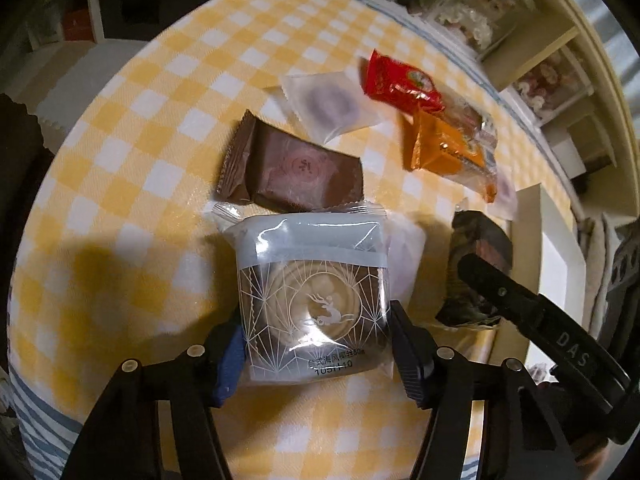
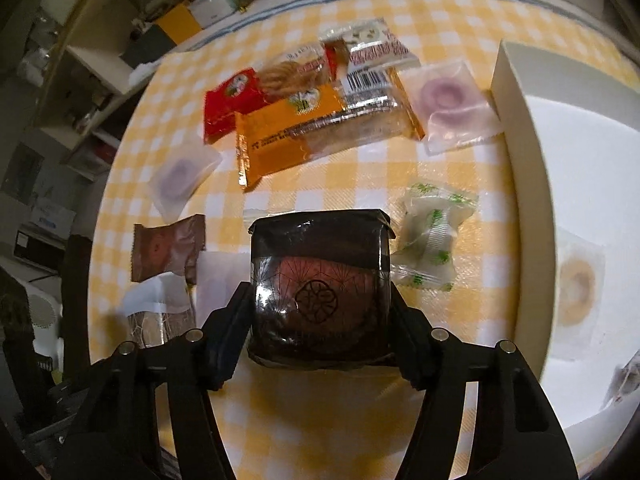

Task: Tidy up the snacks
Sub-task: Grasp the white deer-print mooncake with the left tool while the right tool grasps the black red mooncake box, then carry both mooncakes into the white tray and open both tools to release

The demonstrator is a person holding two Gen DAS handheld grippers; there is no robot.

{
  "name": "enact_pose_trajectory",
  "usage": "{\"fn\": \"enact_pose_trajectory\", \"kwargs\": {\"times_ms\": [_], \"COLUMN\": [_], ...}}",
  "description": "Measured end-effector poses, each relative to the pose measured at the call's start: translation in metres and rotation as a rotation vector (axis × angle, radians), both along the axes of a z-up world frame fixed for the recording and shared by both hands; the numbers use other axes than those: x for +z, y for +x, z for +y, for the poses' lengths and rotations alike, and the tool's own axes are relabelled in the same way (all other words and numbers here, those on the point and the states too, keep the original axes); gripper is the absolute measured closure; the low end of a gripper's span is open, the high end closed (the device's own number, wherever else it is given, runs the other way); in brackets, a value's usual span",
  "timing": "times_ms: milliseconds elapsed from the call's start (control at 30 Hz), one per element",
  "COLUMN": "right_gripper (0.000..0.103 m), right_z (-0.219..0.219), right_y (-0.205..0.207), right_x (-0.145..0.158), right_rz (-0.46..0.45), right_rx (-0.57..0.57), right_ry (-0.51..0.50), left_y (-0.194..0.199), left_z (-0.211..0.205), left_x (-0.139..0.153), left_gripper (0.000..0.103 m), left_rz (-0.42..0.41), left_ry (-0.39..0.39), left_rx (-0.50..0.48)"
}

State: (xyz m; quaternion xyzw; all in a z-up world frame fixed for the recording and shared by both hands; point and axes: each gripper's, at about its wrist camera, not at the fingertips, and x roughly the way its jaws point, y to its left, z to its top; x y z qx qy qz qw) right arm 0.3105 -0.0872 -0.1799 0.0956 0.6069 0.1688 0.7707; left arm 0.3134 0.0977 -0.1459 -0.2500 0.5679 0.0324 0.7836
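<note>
Tablecloth (image 1: 120, 128) yellow-white check; pastry pack (image 1: 312, 300) grey-blue with white deer and ray lines; wrapper (image 1: 292, 168) brown; cake pack (image 2: 320, 288) black over red.

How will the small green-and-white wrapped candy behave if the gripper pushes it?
The green-and-white candy probably slides easily, since its wrapper looks glossy. Its crinkled film ends likely flex. It looks lumpy, so it may turn rather than roll on the checked tablecloth.

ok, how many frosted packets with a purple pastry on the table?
2 purple-pastry packets: one beside the white box, one left of the orange packet. A frosted packet by the brown packet, partly covered, may be a third.
</note>
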Motion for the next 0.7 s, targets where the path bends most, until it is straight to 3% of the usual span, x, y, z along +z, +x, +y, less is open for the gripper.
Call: {"fn": "enact_pose_trajectory", "kwargs": {"times_ms": [333,700], "right_gripper": [0.039,0.039], "right_z": [-0.014,-0.062], "right_y": [-0.026,-0.057], "right_x": [0.063,0.133], "right_rz": [-0.168,-0.293], "right_rx": [0.035,0.023], "right_ry": [0.015,0.011], "left_y": [-0.03,-0.062], "left_z": [-0.003,-0.061], "left_x": [0.059,0.129], "left_gripper": [0.041,0.041], "left_rz": [-0.15,-0.278], "left_ry": [0.062,0.098], "left_rx": [-0.028,-0.163]}}
